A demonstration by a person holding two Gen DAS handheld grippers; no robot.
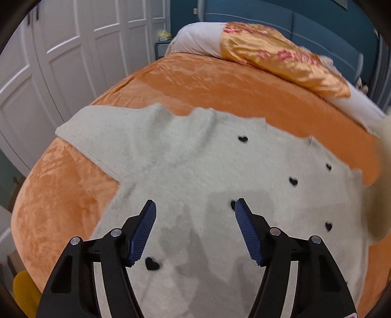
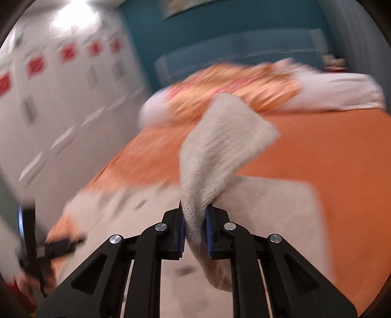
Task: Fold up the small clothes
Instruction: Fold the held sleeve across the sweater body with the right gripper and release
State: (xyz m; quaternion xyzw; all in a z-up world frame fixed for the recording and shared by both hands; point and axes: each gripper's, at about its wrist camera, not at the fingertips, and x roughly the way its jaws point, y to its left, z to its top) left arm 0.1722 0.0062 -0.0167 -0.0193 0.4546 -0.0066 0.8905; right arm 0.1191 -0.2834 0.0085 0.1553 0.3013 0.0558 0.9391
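Note:
A cream knit sweater (image 1: 195, 166) with small black hearts lies spread on the orange bed cover (image 1: 220, 83). My left gripper (image 1: 195, 208) is open and empty just above the sweater's middle. My right gripper (image 2: 194, 220) is shut on a cream sleeve (image 2: 220, 144) of the sweater and holds it lifted above the rest of the garment (image 2: 268, 208). The lifted sleeve also shows blurred at the right edge of the left wrist view (image 1: 381, 190). The left gripper appears blurred at the lower left of the right wrist view (image 2: 48, 247).
An orange patterned pillow (image 1: 281, 56) and white pillows (image 1: 198, 36) lie at the head of the bed. White wardrobe doors (image 1: 61, 61) stand to the left. A teal headboard and wall (image 1: 268, 17) are behind the bed.

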